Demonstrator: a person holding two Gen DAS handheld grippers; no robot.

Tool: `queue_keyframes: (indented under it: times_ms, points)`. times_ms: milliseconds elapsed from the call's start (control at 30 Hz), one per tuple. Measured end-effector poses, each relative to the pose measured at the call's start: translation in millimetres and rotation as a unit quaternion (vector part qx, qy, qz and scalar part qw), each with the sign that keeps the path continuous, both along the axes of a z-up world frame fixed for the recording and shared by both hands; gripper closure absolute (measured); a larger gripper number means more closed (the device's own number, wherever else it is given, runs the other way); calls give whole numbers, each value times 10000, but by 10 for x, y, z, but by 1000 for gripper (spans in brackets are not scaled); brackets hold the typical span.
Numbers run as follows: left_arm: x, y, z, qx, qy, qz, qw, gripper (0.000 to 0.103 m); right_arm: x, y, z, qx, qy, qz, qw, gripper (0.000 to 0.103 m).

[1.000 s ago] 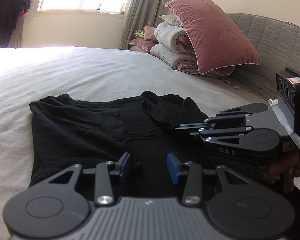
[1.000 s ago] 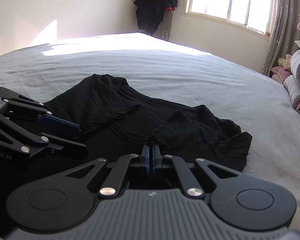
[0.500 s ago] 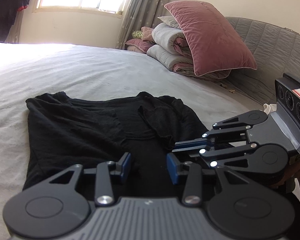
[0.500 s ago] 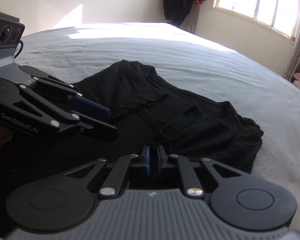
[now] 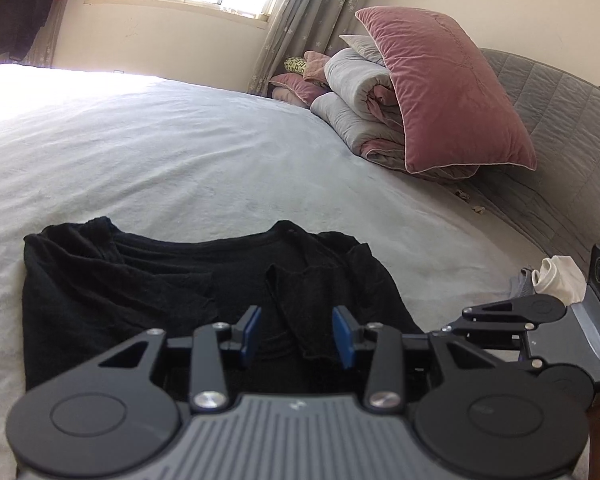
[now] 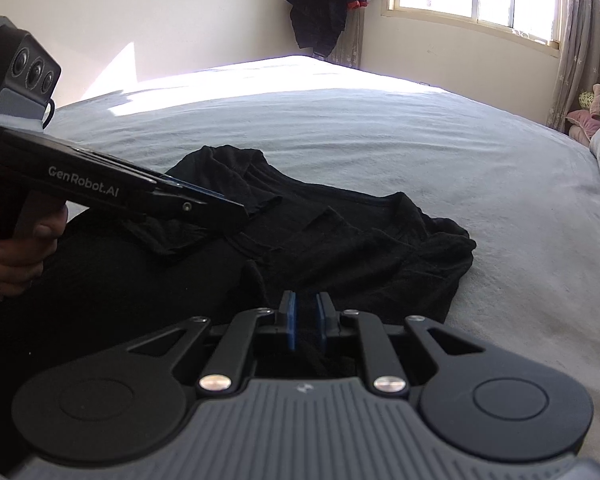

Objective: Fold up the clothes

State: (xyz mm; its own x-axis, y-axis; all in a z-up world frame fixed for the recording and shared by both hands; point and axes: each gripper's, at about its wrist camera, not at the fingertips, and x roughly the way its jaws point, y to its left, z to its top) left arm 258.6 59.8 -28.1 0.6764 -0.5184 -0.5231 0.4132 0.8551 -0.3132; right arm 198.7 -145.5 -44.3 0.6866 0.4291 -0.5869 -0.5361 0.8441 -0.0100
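A black T-shirt [image 5: 148, 292] lies on the bed with both sleeves folded in over its body; it also shows in the right wrist view [image 6: 340, 240]. My left gripper [image 5: 296, 334] is open and empty, held just above the shirt's middle. My right gripper [image 6: 304, 320] has its blue pads slightly apart with a fold of black cloth between them, low over the shirt's near part. The right gripper also shows at the right edge of the left wrist view [image 5: 452, 328]. The left gripper also shows from the side in the right wrist view [image 6: 236, 206].
The grey-white bed sheet [image 5: 180, 160] spreads around the shirt. A pink pillow [image 5: 444, 96] leans on rolled quilts [image 5: 356, 100] by the grey headboard [image 5: 560, 128]. A white cloth [image 5: 558, 280] lies near the right edge. Dark clothes [image 6: 324, 4] hang by the window.
Both grippers have lifted and drawn back over the shirt. The right gripper's pads, fully shut before, now stand slightly apart with cloth between them. The left gripper stays open.
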Motion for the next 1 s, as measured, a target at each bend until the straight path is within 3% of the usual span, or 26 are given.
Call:
queue_keyframes:
  times_ms: [133, 300, 333, 367, 433, 667, 867, 1000]
  points:
    - [389, -131, -139, -16, 243, 351, 9991, 64, 28, -70, -59, -26, 125, -41, 9999, 87]
    - [502, -265, -261, -140, 143, 472, 9987, 68, 54, -204, -84, 77, 217, -202, 9995, 87]
    - [501, -291, -268, -147, 102, 480, 9987, 73, 54, -231, -80, 114, 220, -241, 9994, 87]
    - [497, -310, -271, -204, 100, 455, 9987, 87, 55, -256, -77, 143, 222, -281, 9993, 87]
    - [461, -335, -249, -266, 15, 502, 9984, 103, 58, -294, -74, 170, 227, -356, 9990, 87]
    - [272, -310, -86, -337, -395, 1086, 9927, 103, 65, -319, -89, 131, 252, -415, 9987, 86]
    - [328, -336, -142, 348, -203, 1478, 9882, 102, 70, -323, -89, 128, 248, -422, 9987, 81]
    - [279, -218, -104, 234, -137, 1657, 9858, 100, 86, -317, -68, 184, 215, -411, 9988, 74]
